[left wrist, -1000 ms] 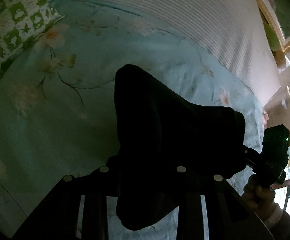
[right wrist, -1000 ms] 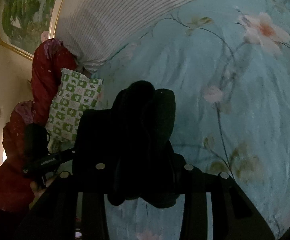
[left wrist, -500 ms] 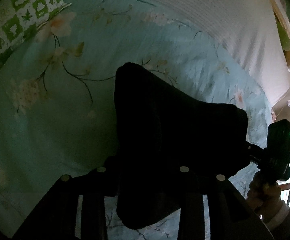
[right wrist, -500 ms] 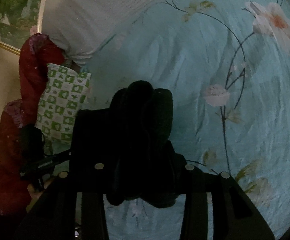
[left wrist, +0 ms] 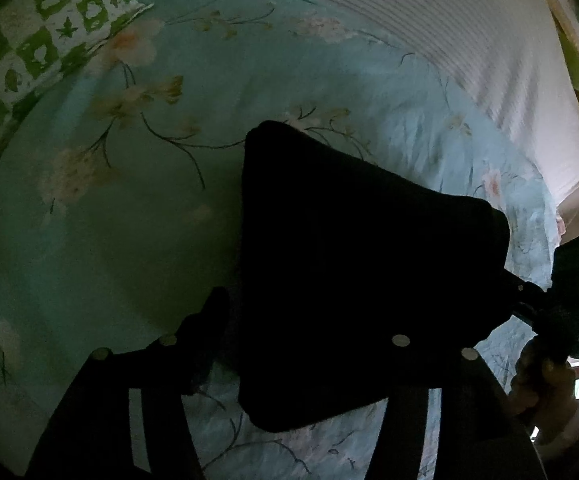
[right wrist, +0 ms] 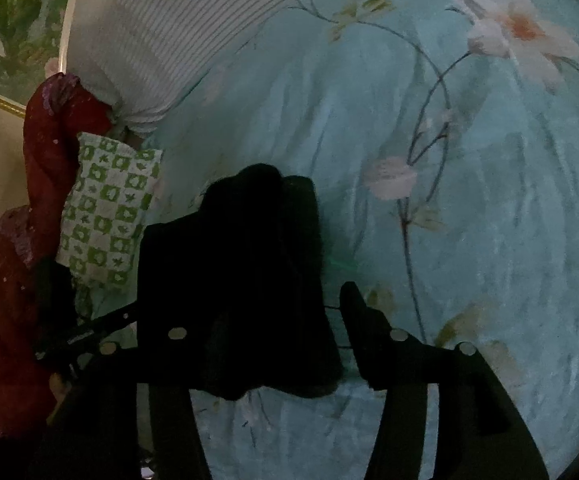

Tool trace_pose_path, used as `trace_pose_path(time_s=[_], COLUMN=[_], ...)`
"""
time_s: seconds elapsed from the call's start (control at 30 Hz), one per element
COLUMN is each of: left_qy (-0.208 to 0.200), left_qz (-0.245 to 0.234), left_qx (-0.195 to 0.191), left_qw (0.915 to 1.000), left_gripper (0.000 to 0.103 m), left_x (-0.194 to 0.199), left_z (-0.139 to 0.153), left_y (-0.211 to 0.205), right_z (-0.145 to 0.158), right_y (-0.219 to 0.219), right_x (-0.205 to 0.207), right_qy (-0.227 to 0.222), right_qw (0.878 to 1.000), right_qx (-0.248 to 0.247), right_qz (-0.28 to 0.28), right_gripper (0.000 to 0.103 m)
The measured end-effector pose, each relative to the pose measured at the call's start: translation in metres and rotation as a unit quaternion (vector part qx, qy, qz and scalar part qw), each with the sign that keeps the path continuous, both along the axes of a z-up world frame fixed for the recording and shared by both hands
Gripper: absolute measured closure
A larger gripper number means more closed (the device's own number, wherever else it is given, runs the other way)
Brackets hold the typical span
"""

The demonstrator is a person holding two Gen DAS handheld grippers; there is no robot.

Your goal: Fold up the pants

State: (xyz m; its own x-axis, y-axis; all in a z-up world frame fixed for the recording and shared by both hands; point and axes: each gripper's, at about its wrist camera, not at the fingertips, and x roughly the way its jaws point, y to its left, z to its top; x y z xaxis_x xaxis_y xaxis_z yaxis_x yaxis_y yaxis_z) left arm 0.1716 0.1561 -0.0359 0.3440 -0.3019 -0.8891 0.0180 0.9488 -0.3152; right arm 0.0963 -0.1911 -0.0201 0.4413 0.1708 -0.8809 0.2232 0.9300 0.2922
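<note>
The black pants (left wrist: 353,264) lie as a folded bundle on the teal flowered bedsheet (left wrist: 129,220). My left gripper (left wrist: 289,340) is open, its left finger (left wrist: 205,320) apart from the cloth, and the bundle rests between the fingers. In the right wrist view the pants (right wrist: 249,280) show as a bunched black stack. My right gripper (right wrist: 269,344) is open, its right finger (right wrist: 361,320) clear of the cloth. The right gripper's body (left wrist: 569,292) and the hand holding it show at the far edge of the pants.
A green-and-white checked pillow (left wrist: 29,52) lies at the upper left, also seen in the right wrist view (right wrist: 105,212). A white ribbed blanket (left wrist: 449,32) runs along the far side. A red quilt (right wrist: 21,240) is heaped beside the pillow.
Both grippers have opened and let go of the pants. The bundle now rests on the sheet. Both cameras have tilted slightly.
</note>
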Motion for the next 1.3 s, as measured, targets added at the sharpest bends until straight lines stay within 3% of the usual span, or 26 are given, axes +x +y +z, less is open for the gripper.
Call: trace_pose_path(time_s=[0.23,0.53,0.83,1.07,1.3], left_qy=[-0.017,-0.052,-0.088,-0.084,-0.107], left_qz=[0.003,0.026,0.043,0.036,0.053], left_qx=[0.024,0.057,0.142,0.155,0.163], left_qw=[0.9996,0.9967,0.9851,0.9836,0.9794], left_gripper=[0.036,0.035,0.03,0.028,0.02], left_x=[-0.014,-0.045,-0.075,-0.089,-0.107], left_z=[0.006,0.019,0.03,0.023,0.026], left_y=[-0.006,-0.015,-0.029,-0.039,-0.035], right_z=[0.013,0.032,0.038,0.033,0.023], right_y=[0.013,0.042,0.081,0.105,0.122], right_x=[-0.009,-0.025,-0.045,-0.057,-0.067], right_qy=[-0.012,-0.033,-0.052,-0.058,-0.061], right_qw=[0.999,0.996,0.986,0.974,0.964], right_qx=[-0.037,-0.083,-0.148,-0.202,-0.231], right_qz=[-0.008,0.004,0.051,0.086,0.118], right_gripper=[0.04,0.026,0.022,0.019,0.014])
